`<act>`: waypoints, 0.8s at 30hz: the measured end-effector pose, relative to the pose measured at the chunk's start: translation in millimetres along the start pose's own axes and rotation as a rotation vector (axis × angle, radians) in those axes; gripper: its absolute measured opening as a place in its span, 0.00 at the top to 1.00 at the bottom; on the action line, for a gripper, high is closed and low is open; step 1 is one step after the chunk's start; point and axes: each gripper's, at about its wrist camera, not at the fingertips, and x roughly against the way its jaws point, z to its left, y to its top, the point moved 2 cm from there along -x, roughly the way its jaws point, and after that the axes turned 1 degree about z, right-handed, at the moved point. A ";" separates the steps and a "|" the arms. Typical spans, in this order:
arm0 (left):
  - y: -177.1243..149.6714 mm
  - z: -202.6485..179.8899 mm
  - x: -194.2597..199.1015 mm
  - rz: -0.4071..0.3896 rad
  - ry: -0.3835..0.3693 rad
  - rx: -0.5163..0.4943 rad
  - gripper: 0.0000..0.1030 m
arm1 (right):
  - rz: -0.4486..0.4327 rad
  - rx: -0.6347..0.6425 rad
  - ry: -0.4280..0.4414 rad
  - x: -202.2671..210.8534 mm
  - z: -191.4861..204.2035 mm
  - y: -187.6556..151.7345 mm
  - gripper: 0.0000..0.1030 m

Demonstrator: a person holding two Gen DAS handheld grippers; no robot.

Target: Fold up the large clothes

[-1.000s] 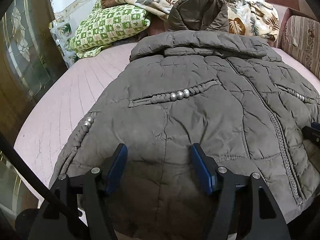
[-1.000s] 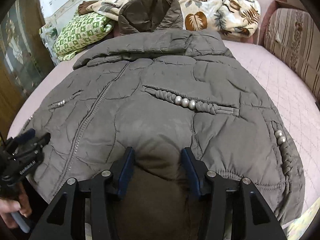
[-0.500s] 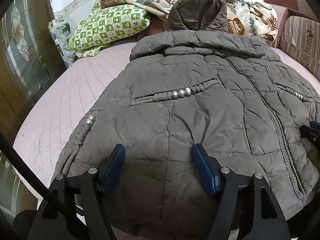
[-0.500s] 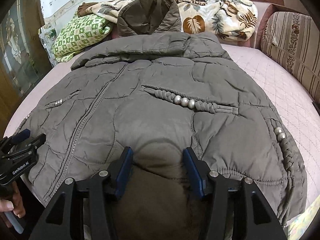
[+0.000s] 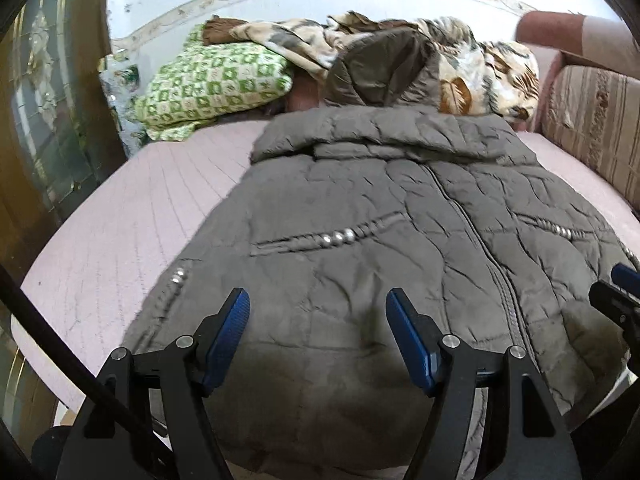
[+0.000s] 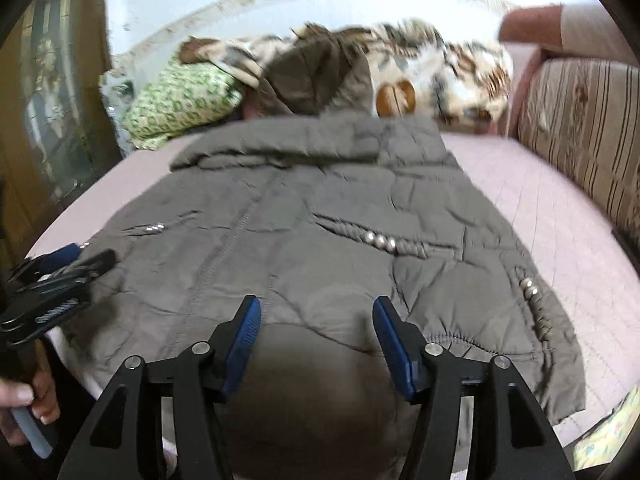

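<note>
So both sets of jaws are apart right now. The left gripper [image 5: 318, 312] has its 2 blue pads spread fairly wide over the lower hem area of the jacket [image 5: 360, 240], with nothing pinched; the fabric just lies flat in the gap under them. The right gripper [image 6: 316, 320] has just been opening its jaws, and a rounded bulge of jacket sits between its 2 pads, though neither pad looks pressed into it. That view is a bit blurred, so I can't say if a pad brushes the cloth.

The jacket is 1 big grey-brown quilted coat, spread front up on the pink bed [image 5: 120, 220], hem toward the jaws, collar and hood [image 5: 380, 68] at the far end. Its zipper [image 5: 480, 248] runs away from the jaws, right of the left gripper's gap and left of the right gripper's gap. I count 2 braided pocket trims with silver beads, 1 ahead of each gripper, plus beaded trim on each cuff.

Beyond the hood there's 1 green checked pillow [image 5: 212, 84] off to the left and 1 leaf-print blanket [image 5: 480, 76]. A striped cushion [image 6: 580, 120] is far right.

Both grippers point forward and down at the coat, side by side. In the right view a hand [image 6: 24, 408] wraps the left gripper's handle.
</note>
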 end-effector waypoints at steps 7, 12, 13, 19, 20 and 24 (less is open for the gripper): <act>2.5 -0.3 5.5 -0.024 -0.006 0.002 0.32 | 0.010 -0.026 -0.003 -0.1 -4.9 -1.4 0.36; 2.9 -0.1 4.6 -0.022 -0.007 0.003 0.31 | -0.018 -0.045 -0.012 6.2 -9.5 2.5 0.36; 2.7 -0.3 4.2 -0.018 -0.009 0.005 0.31 | -0.017 -0.045 -0.010 6.3 -9.7 3.1 0.36; 2.2 1.7 2.6 -0.009 -0.013 0.011 0.30 | -0.005 -0.043 -0.007 3.7 -6.5 1.1 0.36; 2.2 2.3 2.0 -0.006 -0.016 0.011 0.30 | -0.005 -0.039 -0.003 3.4 -5.0 1.0 0.36; 0.8 0.3 0.7 0.000 -0.020 0.006 0.30 | 0.000 -0.018 0.003 1.6 0.5 0.5 0.36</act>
